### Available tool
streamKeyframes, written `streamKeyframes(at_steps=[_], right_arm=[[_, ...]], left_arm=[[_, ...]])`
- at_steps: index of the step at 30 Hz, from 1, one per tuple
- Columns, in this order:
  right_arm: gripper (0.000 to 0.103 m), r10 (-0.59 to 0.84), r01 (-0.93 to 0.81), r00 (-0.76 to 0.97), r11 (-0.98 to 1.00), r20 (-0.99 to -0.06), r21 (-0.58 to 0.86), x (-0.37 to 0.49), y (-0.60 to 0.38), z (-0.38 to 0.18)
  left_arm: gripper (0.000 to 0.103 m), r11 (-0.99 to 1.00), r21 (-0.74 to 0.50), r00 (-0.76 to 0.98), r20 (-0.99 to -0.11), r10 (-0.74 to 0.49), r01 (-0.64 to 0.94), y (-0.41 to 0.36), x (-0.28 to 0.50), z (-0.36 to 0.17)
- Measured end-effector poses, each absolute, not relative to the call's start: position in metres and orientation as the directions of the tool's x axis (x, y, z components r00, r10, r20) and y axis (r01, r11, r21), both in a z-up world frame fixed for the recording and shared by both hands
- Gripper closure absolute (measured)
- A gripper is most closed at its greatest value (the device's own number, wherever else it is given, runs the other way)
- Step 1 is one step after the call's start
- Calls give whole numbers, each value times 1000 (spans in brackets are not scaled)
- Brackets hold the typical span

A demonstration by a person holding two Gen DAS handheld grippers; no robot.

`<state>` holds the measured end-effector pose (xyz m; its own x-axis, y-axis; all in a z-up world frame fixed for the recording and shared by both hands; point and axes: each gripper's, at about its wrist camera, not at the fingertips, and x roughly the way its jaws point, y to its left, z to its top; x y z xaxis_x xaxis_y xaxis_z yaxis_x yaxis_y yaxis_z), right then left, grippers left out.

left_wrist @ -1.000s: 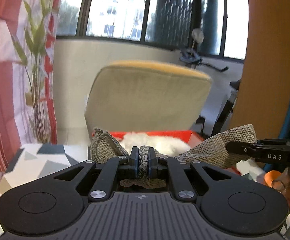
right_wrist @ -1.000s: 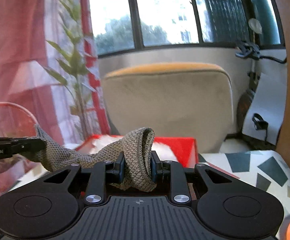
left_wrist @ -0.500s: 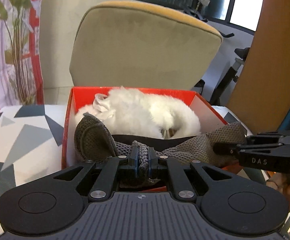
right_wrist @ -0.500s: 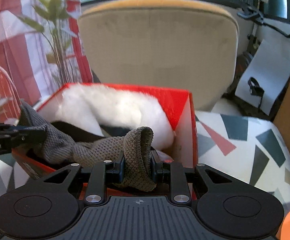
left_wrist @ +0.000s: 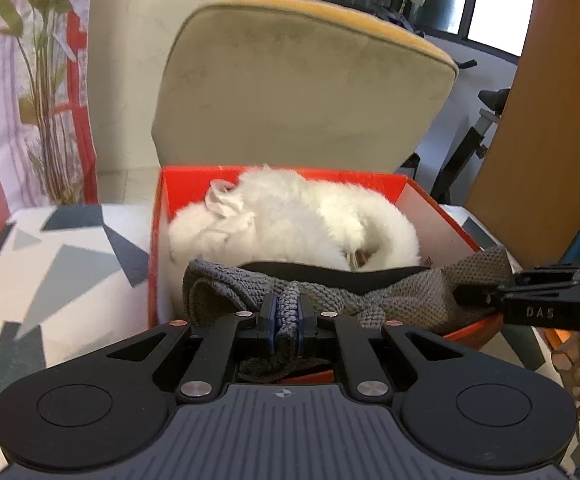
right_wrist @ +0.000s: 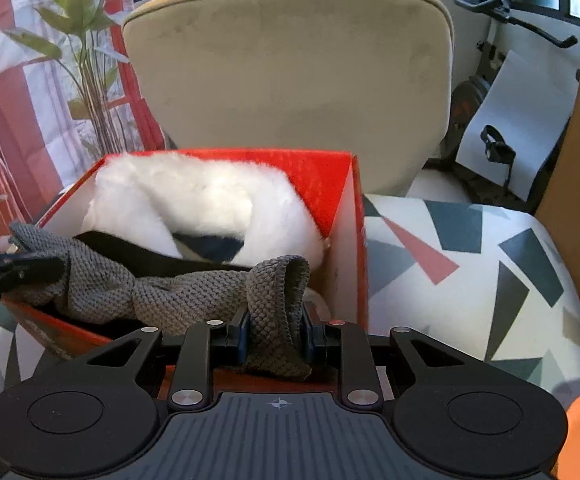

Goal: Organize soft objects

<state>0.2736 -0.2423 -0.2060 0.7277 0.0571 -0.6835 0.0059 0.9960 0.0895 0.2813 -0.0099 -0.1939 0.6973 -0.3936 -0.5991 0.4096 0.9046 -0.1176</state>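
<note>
left gripper (left_wrist: 283,320): jaws opening, pads still pinching a bunched fold of the cloth (left_wrist: 406,300); sits at 6 o'clock of the box (left_wrist: 157,240), over its near edge.
right gripper (right_wrist: 275,330): clenched on a thick folded end of the same cloth; at the box's near-right corner, roughly 5 o'clock.
cloth: grey knit, strung between the two grippers, sagging across the near end of the box. One end loops up beside the left wall; the other drapes over the right rim at 3 o'clock.
box: red, open top, on a table (right_wrist: 470,264) with a triangle-print cover. Near rim is under the cloth and partly hidden by the grippers.
fur (left_wrist: 298,220): white fluffy item fills the far half of the box, 12 o'clock, pressed to the far wall and rising above the rim.
black band (right_wrist: 137,256): dark strip between fur and cloth, touching the cloth's far edge.
room inside: only the near strip of the box is not taken by fur; the cloth is over it.
room outside: bare table at 9 o'clock and 3 o'clock of the box.
chair (left_wrist: 302,84): beige backrest just behind the far wall, closing off 12 o'clock.
plant (right_wrist: 85,52): 10 o'clock, off the table.
panel (left_wrist: 550,120): orange-brown, upright at 2 o'clock, near the table's right edge.
</note>
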Motion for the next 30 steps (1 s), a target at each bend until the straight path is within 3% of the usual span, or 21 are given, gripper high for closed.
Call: streamKeyframes(at_steps=[2, 4, 6, 7, 11, 16, 30], right_arm=[[73, 51, 5, 735, 997, -676, 81, 271, -240, -206], [67, 24, 17, 757, 998, -653, 57, 267, -237, -204], [60, -9, 29, 773, 999, -634, 21, 262, -235, -201], [53, -16, 35, 778, 999, -627, 18, 260, -235, -199], [26, -33, 63, 808, 998, -589, 31, 248, -240, -191], [0, 2, 43, 855, 996, -519, 75, 225, -240, -175], [0, 6, 47, 923, 990, -384, 130, 149, -224, -114]], left_arm=[[75, 905, -109, 712, -582, -393, 411, -7, 276, -189], [30, 909, -89, 736, -557, -385, 408, -4, 268, -182], [11, 914, -62, 765, -525, -372, 402, -1, 260, -176], [7, 917, -50, 777, -513, -364, 396, 0, 257, -173], [3, 933, -15, 799, -512, -316, 360, 2, 253, -164], [0, 940, 16, 826, -484, -290, 339, 7, 239, -155], [0, 965, -3, 874, -423, -240, 263, 18, 172, -101]])
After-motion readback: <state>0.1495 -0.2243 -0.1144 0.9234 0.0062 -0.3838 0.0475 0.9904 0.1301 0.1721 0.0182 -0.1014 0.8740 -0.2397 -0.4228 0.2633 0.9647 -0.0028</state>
